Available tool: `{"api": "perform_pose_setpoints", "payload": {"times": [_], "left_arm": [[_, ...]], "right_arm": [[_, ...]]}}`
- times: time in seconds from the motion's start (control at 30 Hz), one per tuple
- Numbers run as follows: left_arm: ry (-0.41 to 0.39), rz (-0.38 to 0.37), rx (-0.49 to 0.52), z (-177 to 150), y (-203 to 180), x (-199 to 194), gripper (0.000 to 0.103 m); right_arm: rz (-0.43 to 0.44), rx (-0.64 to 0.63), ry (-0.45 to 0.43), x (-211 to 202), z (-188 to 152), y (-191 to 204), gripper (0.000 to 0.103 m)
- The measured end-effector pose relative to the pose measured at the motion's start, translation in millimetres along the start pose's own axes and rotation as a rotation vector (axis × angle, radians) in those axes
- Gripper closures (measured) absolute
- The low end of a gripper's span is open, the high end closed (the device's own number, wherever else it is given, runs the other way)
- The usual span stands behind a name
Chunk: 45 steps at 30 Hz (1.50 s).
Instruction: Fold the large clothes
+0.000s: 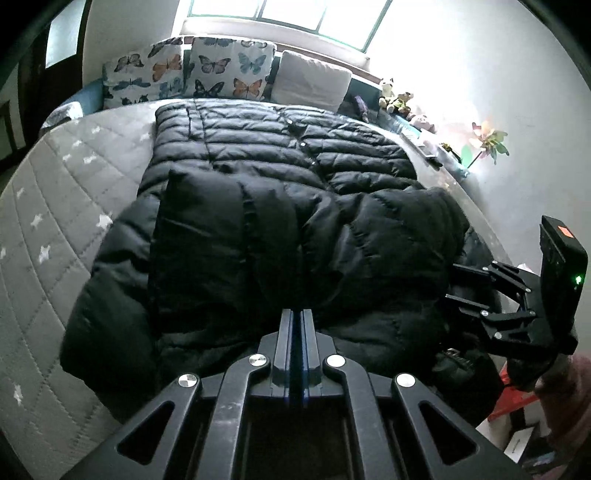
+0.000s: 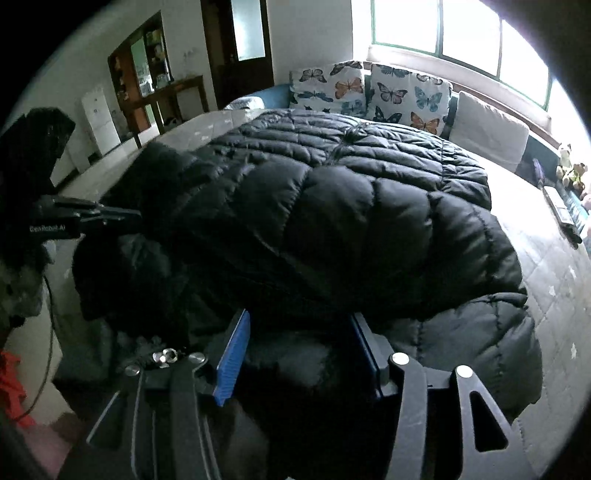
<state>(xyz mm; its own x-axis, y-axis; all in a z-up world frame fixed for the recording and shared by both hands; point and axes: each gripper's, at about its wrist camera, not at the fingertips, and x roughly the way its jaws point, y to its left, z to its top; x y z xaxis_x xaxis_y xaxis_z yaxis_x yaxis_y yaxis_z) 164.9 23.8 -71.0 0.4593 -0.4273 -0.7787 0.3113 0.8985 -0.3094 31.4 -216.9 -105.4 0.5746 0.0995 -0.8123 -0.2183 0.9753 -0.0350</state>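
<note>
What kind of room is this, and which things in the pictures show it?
Most likely a bedroom in a home. A wide quilted mattress fills the room, butterfly pillows stand along its head under a window, and a black puffer coat lies on it.

1. The black quilted puffer coat (image 2: 332,206) has its near hem hidden behind the right gripper (image 2: 301,354).
2. Window glare washes out the small stuffed toys (image 1: 397,99).
3. The grey star-patterned quilted bed cover (image 1: 55,206) is cut off at the left edge.

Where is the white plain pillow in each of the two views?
Left wrist view: white plain pillow, top centre, right of the butterfly pillows.
Right wrist view: white plain pillow, upper right, under the window.
Shared landmark: the butterfly pillows beside it.
</note>
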Motion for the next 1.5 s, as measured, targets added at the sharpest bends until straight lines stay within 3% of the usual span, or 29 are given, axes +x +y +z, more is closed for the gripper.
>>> {"api": "perform_pose_setpoints", "payload": {"times": [0.33,0.6,0.8,0.93,1.2,1.3,1.37,1.5], "left_arm": [[0.012,0.037,0.001,-2,-4,9,0.098],[-0.021,0.018,0.027,44,-18,-21,0.097],[0.027,0.061,-0.03,72,11,5,0.097],[0.03,0.034,-0.06,70,25,17,0.098],[0.041,0.012,-0.102,60,35,31,0.098],[0.038,0.006,-0.123,60,33,24,0.098],[0.023,0.03,-0.107,62,25,12,0.098],[-0.022,0.034,-0.065,67,14,-12,0.098]], "right_arm": [[-0.038,-0.026,-0.04,0,-8,8,0.044],[-0.024,0.038,-0.084,-36,47,-20,0.044],[-0.075,0.124,-0.007,-5,65,-62,0.044],[-0.031,0.188,0.06,18,52,-73,0.044],[-0.031,0.182,0.09,31,45,-72,0.044],[-0.08,0.131,0.086,23,49,-63,0.044],[-0.099,0.115,0.068,11,57,-52,0.044],[-0.055,0.067,-0.005,-9,74,-28,0.044]]}}
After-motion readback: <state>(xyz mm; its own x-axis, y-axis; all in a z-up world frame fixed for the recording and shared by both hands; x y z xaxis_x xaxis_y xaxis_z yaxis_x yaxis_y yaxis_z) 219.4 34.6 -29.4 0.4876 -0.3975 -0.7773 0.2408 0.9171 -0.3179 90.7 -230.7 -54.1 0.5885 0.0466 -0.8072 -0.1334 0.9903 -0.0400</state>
